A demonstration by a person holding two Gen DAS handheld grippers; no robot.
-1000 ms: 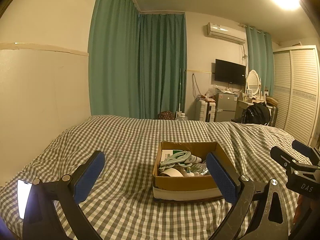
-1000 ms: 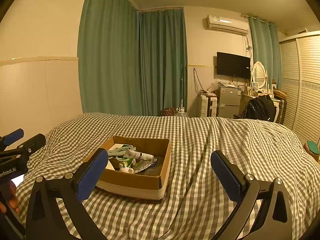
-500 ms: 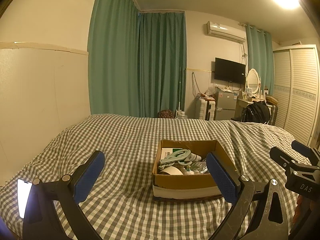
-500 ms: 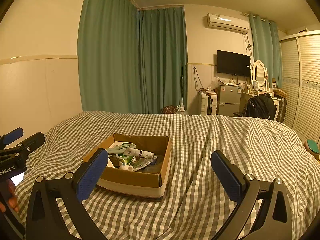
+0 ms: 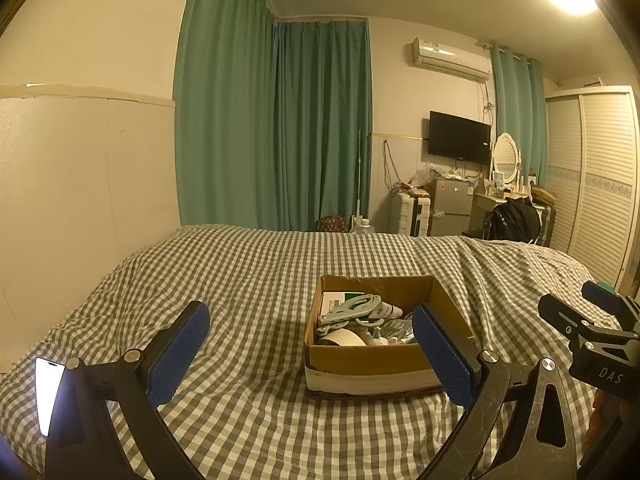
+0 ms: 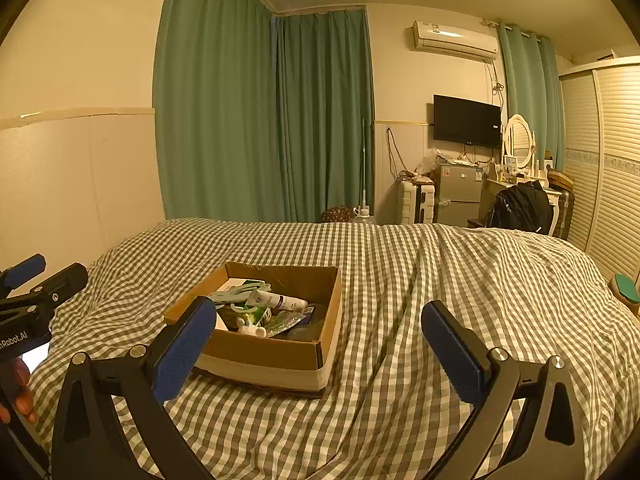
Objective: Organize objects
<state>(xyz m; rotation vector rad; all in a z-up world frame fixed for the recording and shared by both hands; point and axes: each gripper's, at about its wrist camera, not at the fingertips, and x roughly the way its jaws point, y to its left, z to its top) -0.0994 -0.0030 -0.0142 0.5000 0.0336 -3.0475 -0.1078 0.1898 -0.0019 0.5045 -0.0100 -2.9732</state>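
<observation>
Cardboard box (image 5: 372, 362) of toiletries on checked bed (image 5: 248, 280); left gripper (image 5: 308, 356) and right gripper (image 6: 320, 344) both spread, empty; soft bedding risks tipping box when reached into.

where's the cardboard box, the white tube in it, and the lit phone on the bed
cardboard box (image 6: 260, 350): right wrist view, on its near front wall.
white tube (image 6: 276, 301): right wrist view, on the middle of its body, inside the box.
lit phone (image 5: 49, 394): left wrist view, on its glowing screen.
</observation>
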